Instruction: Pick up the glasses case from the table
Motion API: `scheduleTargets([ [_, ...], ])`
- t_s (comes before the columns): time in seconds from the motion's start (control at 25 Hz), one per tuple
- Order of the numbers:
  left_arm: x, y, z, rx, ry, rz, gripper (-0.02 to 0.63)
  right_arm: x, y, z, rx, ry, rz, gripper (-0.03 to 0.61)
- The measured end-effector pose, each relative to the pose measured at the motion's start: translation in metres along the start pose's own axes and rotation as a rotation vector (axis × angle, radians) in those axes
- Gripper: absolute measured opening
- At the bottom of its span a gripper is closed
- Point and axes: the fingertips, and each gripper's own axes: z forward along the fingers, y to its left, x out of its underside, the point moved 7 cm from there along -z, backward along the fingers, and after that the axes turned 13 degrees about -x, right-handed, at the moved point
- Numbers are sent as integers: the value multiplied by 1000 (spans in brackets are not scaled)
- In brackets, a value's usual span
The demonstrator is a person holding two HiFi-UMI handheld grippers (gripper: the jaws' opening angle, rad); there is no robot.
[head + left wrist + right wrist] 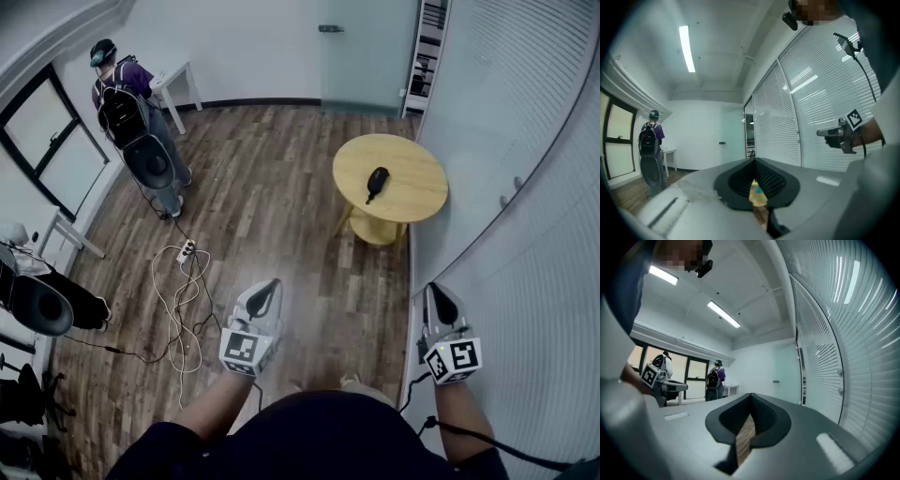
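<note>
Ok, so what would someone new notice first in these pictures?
Probably the round yellow table by the blinds at the right, with the dark glasses case lying alone on it. Nearer, the left gripper and right gripper are held over the wood floor, both shut and empty, short of the table. At far left a person with a backpack stands near the window.

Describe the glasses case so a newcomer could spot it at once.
By the white blinds wall stands a round yellow wooden table. The glasses case lies near its middle: a small black oblong, the only thing on the table.
</note>
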Motion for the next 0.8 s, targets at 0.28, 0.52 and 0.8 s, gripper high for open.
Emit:
scheduleTargets([
  [0.28, -9, -28, 32, 20, 1, 14, 3, 28, -52, 17, 7, 48, -62, 8],
  [0.52, -20, -43, 62, -17, -4, 19, 3, 35, -78, 9, 73, -9, 27, 8],
  [0.8, -16, -60, 117, -85, 2, 42, 3, 59, -107, 35, 50, 35, 25, 9],
])
